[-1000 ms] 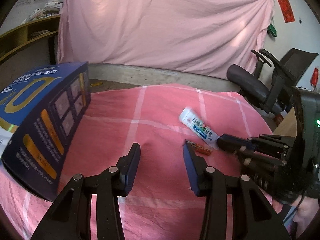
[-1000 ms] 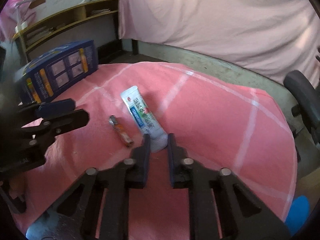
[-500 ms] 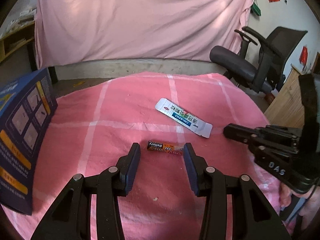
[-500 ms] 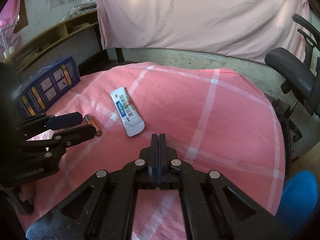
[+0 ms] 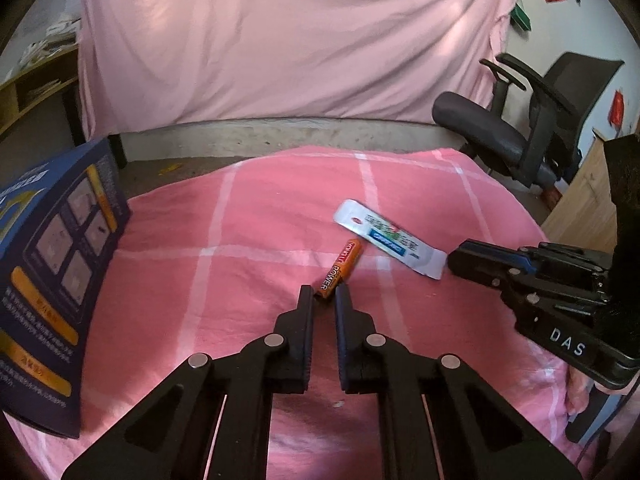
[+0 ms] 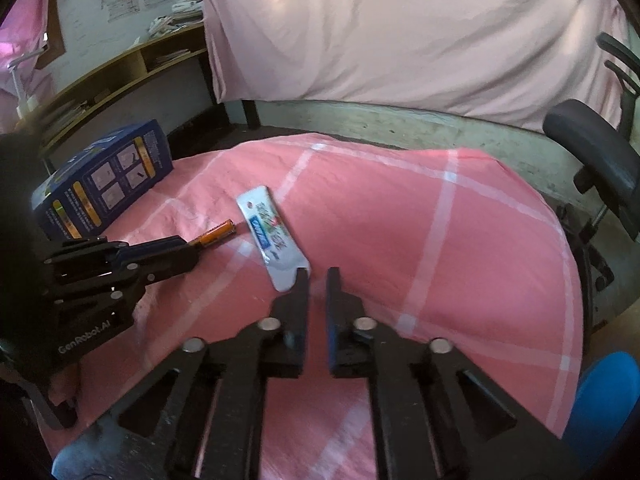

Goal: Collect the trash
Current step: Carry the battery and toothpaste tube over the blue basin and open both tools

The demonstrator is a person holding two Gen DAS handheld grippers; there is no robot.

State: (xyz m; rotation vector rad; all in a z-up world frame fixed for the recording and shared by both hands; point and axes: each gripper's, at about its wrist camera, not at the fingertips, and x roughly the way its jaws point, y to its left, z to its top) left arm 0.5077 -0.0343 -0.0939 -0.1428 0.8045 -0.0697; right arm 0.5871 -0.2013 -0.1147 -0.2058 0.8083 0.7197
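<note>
Left gripper (image 5: 323,293) jaws closing, nearly together, pinching the near end of the orange battery (image 5: 339,269). Right gripper (image 6: 317,276) jaws opening, slightly apart, empty, beside the white sachet (image 6: 269,236).

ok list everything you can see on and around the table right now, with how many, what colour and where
battery: one, orange and black, on the cloth mid-table, its near end between the left gripper's fingertips
sachet: one, white with blue and green print, flat on the cloth just right of the battery
box: one, dark blue with orange labels, standing at the table's left edge
tablecloth: one, pink with white check lines, over the table
curtain: one, pale pink, hanging behind the table
office chair: one, black, right of the table
shelf: one, wooden, back left
left gripper: one, black, jaws closing on the battery
right gripper: one, black, jaws opening, nothing between them, by the sachet's near end
</note>
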